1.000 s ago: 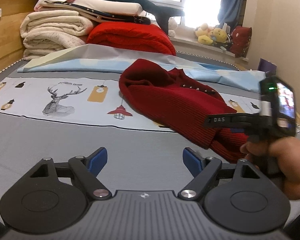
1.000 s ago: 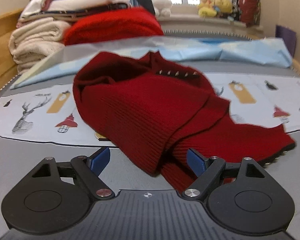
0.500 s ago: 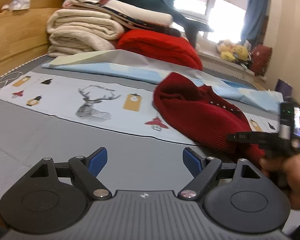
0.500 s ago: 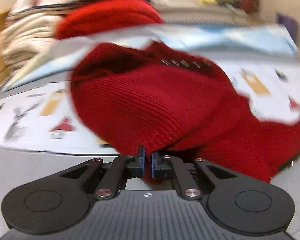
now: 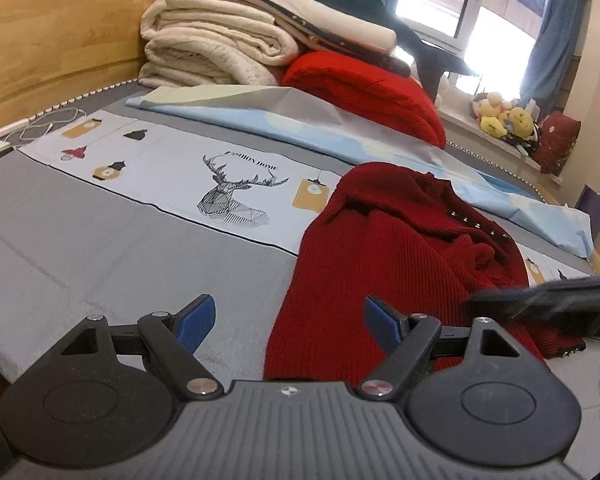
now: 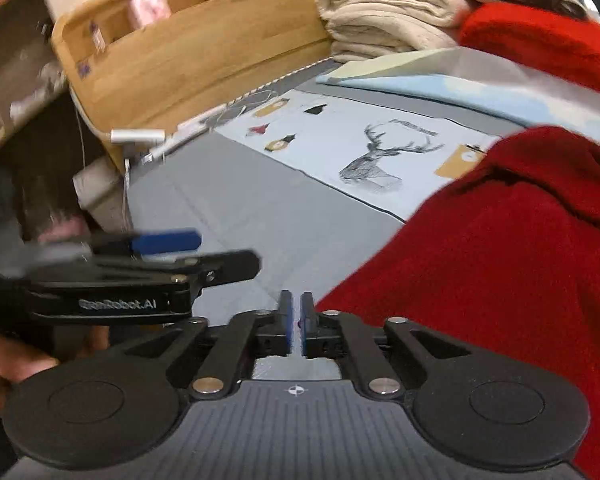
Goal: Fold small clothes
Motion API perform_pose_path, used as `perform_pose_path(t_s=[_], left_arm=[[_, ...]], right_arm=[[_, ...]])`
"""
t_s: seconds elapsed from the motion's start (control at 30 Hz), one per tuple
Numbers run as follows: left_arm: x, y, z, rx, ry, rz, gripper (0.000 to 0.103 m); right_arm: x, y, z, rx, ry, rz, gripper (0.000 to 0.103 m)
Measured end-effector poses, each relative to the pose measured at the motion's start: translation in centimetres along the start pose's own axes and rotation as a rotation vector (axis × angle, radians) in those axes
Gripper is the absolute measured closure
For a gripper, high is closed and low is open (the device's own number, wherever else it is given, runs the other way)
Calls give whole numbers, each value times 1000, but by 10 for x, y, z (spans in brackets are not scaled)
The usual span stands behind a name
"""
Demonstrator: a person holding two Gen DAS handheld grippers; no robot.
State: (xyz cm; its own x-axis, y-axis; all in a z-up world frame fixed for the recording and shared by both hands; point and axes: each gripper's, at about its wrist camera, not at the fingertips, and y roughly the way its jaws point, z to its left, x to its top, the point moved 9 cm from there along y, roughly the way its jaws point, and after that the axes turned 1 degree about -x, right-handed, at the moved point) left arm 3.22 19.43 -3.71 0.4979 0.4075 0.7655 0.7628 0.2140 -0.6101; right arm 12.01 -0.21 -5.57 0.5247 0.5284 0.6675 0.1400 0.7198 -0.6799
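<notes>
Left hand-held gripper (image 5: 286,322): released, over red sweater (image 5: 396,264) edge.
Right hand-held gripper (image 6: 296,322): clenched; grasp unclear.
Bed (image 5: 80,240): sweater crumpled.

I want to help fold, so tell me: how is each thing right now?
red sweater: rumpled, not folded.
left tongs: open, holding nothing.
right tongs: nearly shut; grip on red sweater unclear.
cream blankets: folded, stacked.
curtain: pulled aside.
</notes>
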Motion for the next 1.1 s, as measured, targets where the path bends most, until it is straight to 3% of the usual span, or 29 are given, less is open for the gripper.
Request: perform_pose_path(t_s=[0.07,0.2,0.3,0.37,0.5,0.67,0.8,0.9,0.97,1.03,1.07,1.1], left_arm=[[7,6,0,-7,7,28,18],[30,32,-10,2,114,77,18],[36,68,-23,11,186,143,18],[33,96,-26,21,187,198,18],[11,151,-27,87,213,348,18],[-15,182,-23,99,174,476,18],[-38,196,-17,84,237,573,17],[-46,202,-10,70,223,600,17],[-43,201,-8,62,210,609,20],[-43,198,-13,21,199,609,43],[-42,195,-16,-3,196,607,49],[-41,192,-19,-23,204,602,62]], right_arm=[[5,-29,-30,-63,57,-58,67],[2,-98,-135,-336,220,-173,63],[-33,-135,-221,-553,415,-204,61],[-67,-142,-256,-622,533,-186,59],[-124,-115,-295,-630,697,25,57],[-134,-82,-301,-634,678,140,44],[-131,-51,-296,-626,584,224,33],[-132,-44,-287,-653,516,263,40],[-126,-42,-291,-645,525,252,64],[-121,-51,-287,-636,540,213,85],[-117,-59,-284,-638,551,182,88],[-111,-68,-279,-648,553,143,88]])
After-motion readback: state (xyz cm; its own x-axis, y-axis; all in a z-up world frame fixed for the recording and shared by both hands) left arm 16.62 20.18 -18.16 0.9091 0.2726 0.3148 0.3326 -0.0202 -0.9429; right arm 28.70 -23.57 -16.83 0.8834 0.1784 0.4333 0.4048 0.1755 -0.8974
